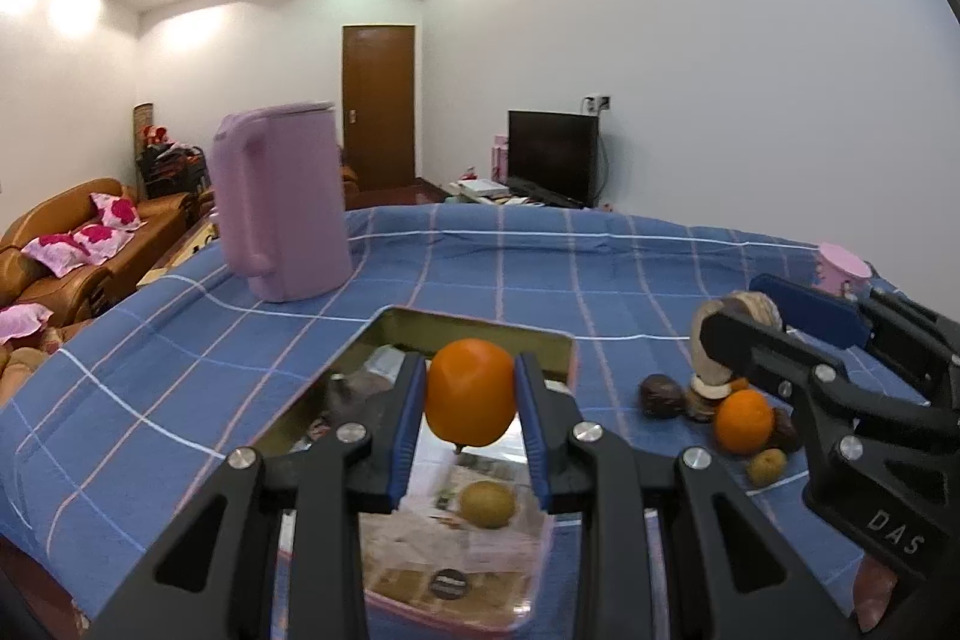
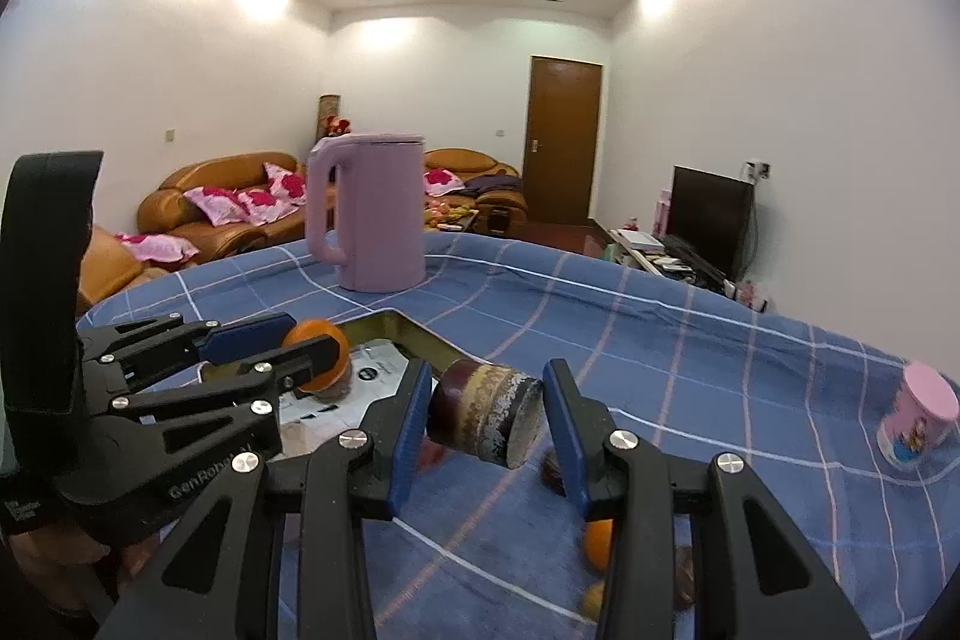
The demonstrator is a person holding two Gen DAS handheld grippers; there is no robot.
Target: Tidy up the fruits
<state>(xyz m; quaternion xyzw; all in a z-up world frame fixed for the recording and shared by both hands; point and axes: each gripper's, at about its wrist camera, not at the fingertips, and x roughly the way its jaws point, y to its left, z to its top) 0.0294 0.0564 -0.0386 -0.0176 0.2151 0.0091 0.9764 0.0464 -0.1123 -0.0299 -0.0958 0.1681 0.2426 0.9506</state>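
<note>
Landmark: the tray (image 1: 480,334) on the blue checked cloth (image 1: 180,376). Far-left of it, a pink kettle (image 1: 279,202). Above the tray, left gripper (image 1: 471,397) clamped on an orange (image 1: 471,391); a brownish fruit (image 1: 487,503) lies inside. Right of the tray, fruit pile (image 1: 720,400); right gripper (image 2: 487,415) clamped on a dark sugarcane piece (image 2: 486,415). Far right, pink cup (image 2: 918,415).

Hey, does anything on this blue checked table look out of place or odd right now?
One thing: the pink cup at the far right lies tipped on the blue cloth rather than upright. The piece in the right tool is a dark cut cylinder, not a whole fruit like the orange in the left tool.
</note>
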